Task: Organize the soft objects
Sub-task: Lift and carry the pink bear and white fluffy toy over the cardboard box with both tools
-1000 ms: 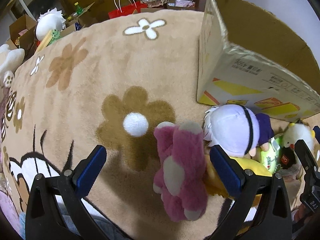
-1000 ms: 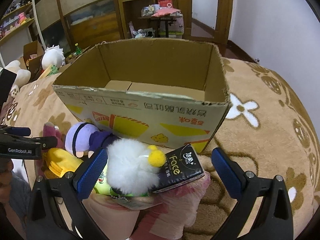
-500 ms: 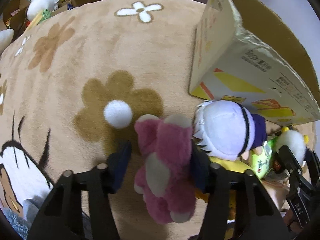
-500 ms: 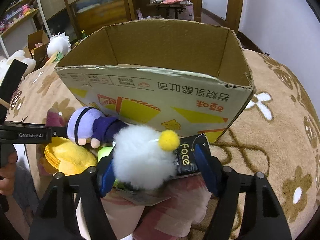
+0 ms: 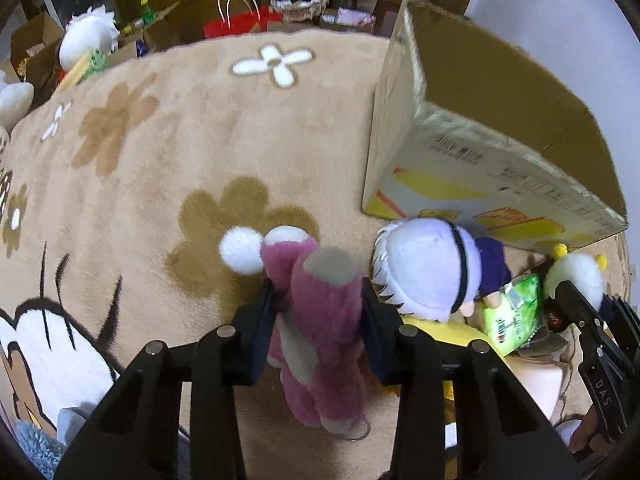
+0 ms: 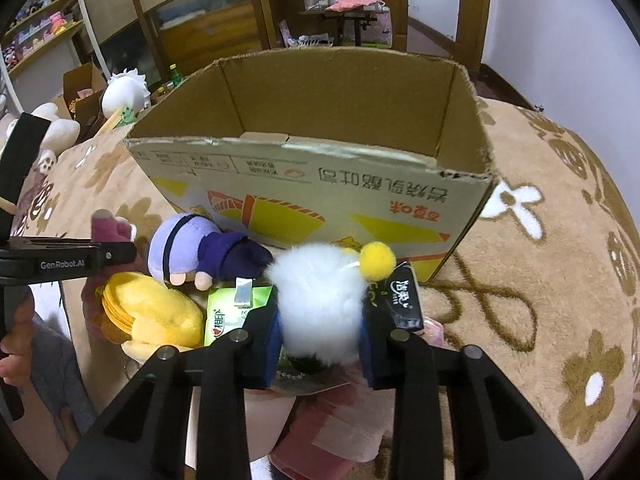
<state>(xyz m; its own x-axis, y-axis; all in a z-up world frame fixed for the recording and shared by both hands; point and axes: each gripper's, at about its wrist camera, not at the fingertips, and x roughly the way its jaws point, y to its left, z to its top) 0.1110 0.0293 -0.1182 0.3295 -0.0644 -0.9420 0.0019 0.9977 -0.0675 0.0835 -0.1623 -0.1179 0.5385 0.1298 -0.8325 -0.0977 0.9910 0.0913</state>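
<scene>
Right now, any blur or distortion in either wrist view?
Left wrist: box edge and print smeared by motion blur, pink plush soft; strong fisheye bends the rug. Right wrist: sharper, box print readable, white pompom slightly blown out; dark corner vignetting in both.

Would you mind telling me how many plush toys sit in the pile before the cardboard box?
4: a pink bear in the left tongs, a white fluffy toy in the right tongs, a lavender-haired doll between them, and a yellow plush below it. Others may be hidden underneath.
</scene>
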